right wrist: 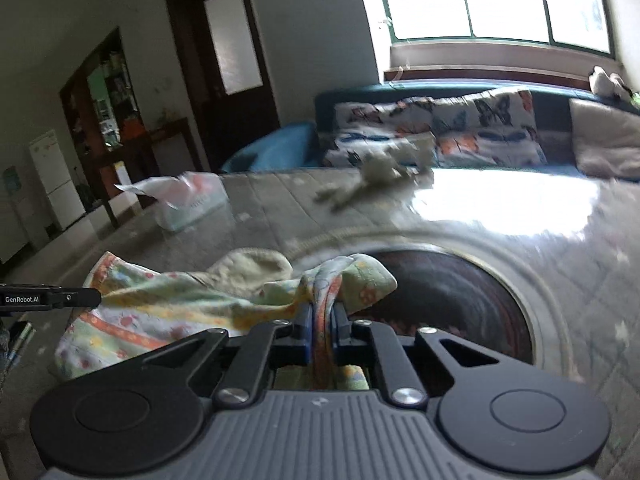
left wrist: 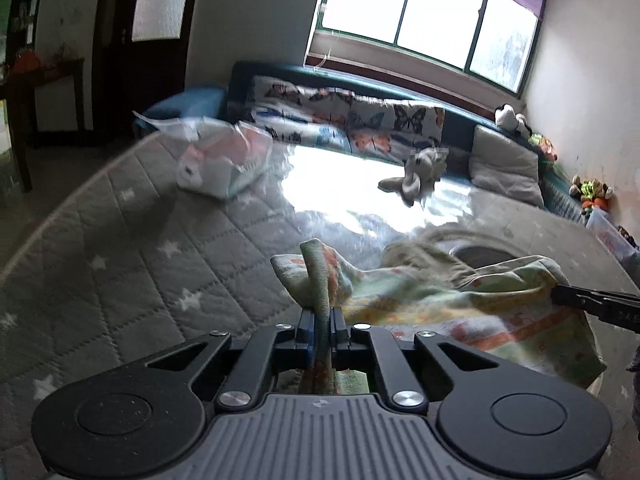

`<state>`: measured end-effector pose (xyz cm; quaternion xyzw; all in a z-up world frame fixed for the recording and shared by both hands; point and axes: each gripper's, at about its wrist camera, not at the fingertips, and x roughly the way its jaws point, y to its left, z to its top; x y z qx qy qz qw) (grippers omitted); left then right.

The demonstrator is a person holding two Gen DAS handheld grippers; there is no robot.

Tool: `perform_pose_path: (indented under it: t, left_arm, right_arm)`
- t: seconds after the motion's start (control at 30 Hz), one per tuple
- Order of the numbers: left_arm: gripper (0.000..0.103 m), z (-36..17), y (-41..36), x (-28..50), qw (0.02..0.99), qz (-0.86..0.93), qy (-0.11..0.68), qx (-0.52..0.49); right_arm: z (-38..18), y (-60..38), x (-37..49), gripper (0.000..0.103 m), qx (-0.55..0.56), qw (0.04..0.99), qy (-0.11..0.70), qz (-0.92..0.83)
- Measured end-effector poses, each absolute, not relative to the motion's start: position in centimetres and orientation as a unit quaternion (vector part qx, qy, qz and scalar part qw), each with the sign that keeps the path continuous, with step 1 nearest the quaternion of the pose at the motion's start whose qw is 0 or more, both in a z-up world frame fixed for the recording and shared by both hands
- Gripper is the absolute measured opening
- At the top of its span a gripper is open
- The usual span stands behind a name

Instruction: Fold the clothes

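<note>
While both grippers pinch the printed garment [left wrist: 460, 304], a tissue pack [left wrist: 218, 160] lies apart

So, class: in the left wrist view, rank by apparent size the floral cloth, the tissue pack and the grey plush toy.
1. Floral cloth, nearest the camera, which flatters it.
2. Tissue pack.
3. Grey plush toy.
</note>
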<state>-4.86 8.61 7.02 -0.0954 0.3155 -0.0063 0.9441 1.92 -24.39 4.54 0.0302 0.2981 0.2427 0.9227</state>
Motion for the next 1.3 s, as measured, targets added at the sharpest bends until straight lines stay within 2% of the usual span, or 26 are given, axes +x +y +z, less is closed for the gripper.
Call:
perform_pose_path:
  t: [0.5,0.97,1.3]
  left_arm:
    - [0.008,11.5,15.6,-10.5,0.955,0.085,0.261,-0.111]
    - [0.008,8.6,19.8,-11.4,0.934,0.141,0.294,-0.143]
    - [0.008,6.1,20.9,-11.2,0.919,0.156,0.330,-0.152]
  right_arm:
    - [8.0,-15.2,2.8,0.007,0.000,0.908,0.256,0.333]
    - [6.0,-8.4,5.2,0.007,-0.031,0.884,0.282,0.370]
    - [3.4,-7.6,6.4,0.009,-0.045,0.880,0.319,0.350]
